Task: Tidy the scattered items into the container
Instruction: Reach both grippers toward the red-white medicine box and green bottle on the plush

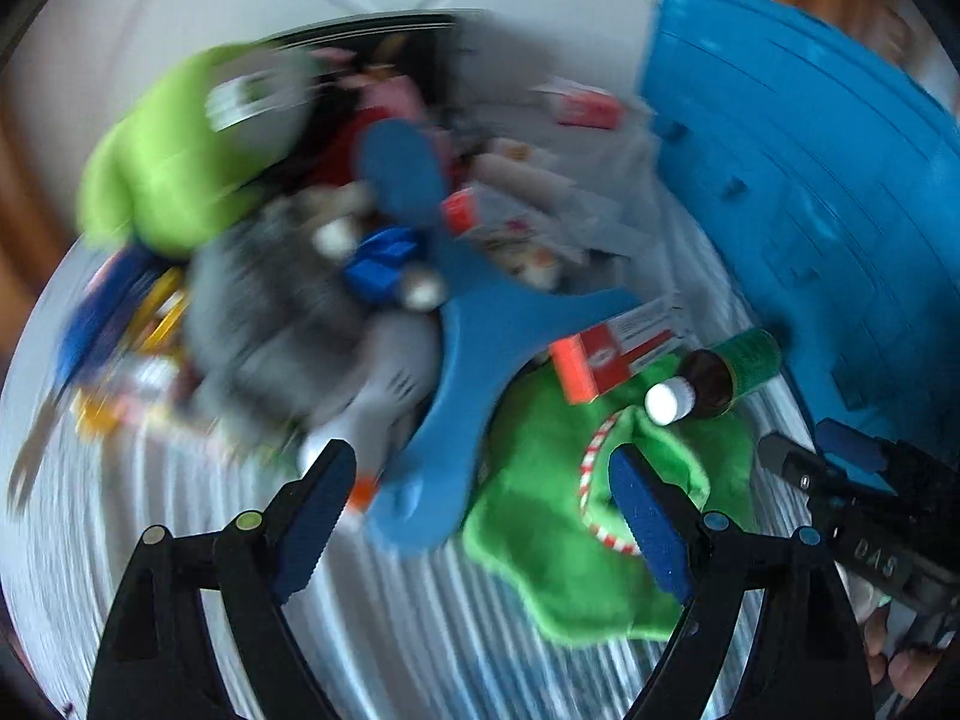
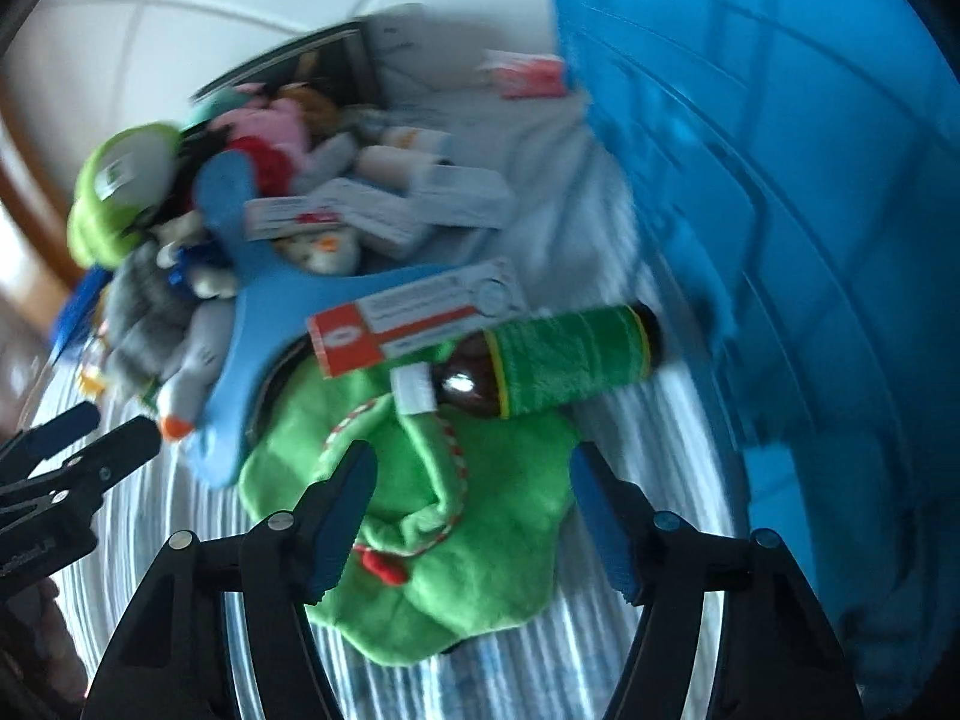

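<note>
A green plush pouch [image 2: 456,528] with a red-and-white cord lies on the striped cloth. My right gripper [image 2: 471,510] stands over it, jaws apart, one finger on each side of the pouch's upper part; I see no pad pressing it. A brown bottle [image 2: 540,372] with a green label and a red-and-white box [image 2: 408,324] rest on the pouch's far edge. The blue container [image 2: 780,180] stands at the right. My left gripper [image 1: 486,510] is open over a blue three-armed plastic piece [image 1: 480,330] and the pouch's left edge [image 1: 540,480], holding nothing.
A blurred heap lies further back: lime-green cap [image 1: 180,162], grey plush [image 1: 270,312], white medicine boxes [image 2: 384,210], a dark book [image 2: 312,72]. The striped cloth [image 1: 420,630] covers the surface. The right gripper [image 1: 804,450] shows beside the container [image 1: 810,180]; the left gripper [image 2: 114,432] shows at the left edge.
</note>
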Demonstrator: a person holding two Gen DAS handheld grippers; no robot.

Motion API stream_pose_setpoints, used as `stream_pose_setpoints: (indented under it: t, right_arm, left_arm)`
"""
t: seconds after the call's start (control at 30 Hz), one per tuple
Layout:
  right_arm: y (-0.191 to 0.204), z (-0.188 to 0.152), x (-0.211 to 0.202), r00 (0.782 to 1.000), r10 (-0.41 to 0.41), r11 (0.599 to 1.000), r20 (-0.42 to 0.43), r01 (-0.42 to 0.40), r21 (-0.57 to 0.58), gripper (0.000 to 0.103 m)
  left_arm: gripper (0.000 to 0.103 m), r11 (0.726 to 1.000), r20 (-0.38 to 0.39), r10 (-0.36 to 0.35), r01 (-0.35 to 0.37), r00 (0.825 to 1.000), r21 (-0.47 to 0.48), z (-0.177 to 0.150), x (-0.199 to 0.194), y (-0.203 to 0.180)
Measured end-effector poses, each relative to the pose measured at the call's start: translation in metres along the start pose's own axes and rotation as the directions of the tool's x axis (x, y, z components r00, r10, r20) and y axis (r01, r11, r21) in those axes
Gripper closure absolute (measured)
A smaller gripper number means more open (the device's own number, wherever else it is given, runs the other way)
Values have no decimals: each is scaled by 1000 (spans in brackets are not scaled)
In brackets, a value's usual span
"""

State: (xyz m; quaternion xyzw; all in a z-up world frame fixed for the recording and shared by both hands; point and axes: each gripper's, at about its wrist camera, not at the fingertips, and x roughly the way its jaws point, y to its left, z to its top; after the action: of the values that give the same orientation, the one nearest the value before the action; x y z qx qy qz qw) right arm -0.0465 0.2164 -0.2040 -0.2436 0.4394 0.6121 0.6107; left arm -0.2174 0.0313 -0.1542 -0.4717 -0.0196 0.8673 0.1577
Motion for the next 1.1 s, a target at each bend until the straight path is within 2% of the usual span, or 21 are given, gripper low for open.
stream_pose_setpoints:
  t: [0.17, 0.37, 0.43, 0.47, 0.5, 0.53, 0.6, 0.63, 0.73, 0.77, 0.87, 0.97, 1.0, 1.03, 1.1]
  right_arm:
    - [-13, -6, 4, 995, -94, 980, 11, 91, 175, 35]
    - [-25, -9, 11, 984, -179, 934, 13, 166, 317, 35]
    - [-30, -9, 13, 980, -200, 917, 9, 184, 353, 33]
    - [-32, -9, 15, 978, -209, 911, 7, 192, 366, 33]
    - [-34, -7, 18, 977, -214, 902, 2, 197, 384, 32]
    - [-34, -5, 20, 977, -212, 898, 4, 193, 395, 32]
    - [-34, -2, 25, 979, -205, 894, 8, 183, 410, 29]
    - [-32, 2, 30, 980, -199, 892, 11, 176, 416, 25]
    - [-26, 13, 44, 980, -197, 884, 17, 170, 435, 16]
    - [-26, 16, 50, 981, -195, 881, 19, 166, 443, 16]
    - [-23, 24, 70, 980, -199, 878, 6, 175, 446, 15]
    - [-26, 26, 88, 986, -168, 880, -2, 150, 451, 12]
    - [-26, 26, 90, 986, -164, 886, -1, 148, 439, 19]
    - [-25, 26, 90, 986, -165, 897, 4, 148, 417, 37]
    - [-22, 25, 85, 978, -208, 912, 6, 192, 363, 45]
  left_arm:
    - [16, 979, -19, -99, 101, 995, 180, 29, 39, -23]
    - [16, 916, -85, -204, 221, 975, 336, 51, 95, -59]
    - [25, 908, -101, -179, 204, 979, 365, 50, 111, -67]
    - [28, 904, -78, -174, 190, 982, 382, 48, 110, -69]
    - [45, 900, -65, -182, 193, 981, 391, 45, 109, -68]
    - [60, 898, -80, -196, 212, 977, 386, 43, 109, -67]
    - [67, 909, -122, -245, 272, 962, 317, 40, 110, -57]
    - [67, 907, -153, -271, 305, 950, 290, 38, 111, -52]
    - [68, 909, -158, -310, 341, 937, 239, 37, 111, -42]
    - [68, 908, -164, -317, 349, 934, 232, 38, 111, -41]
    - [68, 906, -168, -319, 352, 933, 233, 40, 113, -41]
    - [62, 909, -187, -311, 349, 932, 228, 40, 115, -48]
    - [61, 911, -188, -307, 345, 933, 227, 40, 116, -49]
    - [61, 912, -185, -300, 338, 936, 232, 39, 116, -53]
    - [64, 916, -176, -281, 318, 944, 244, 36, 111, -56]
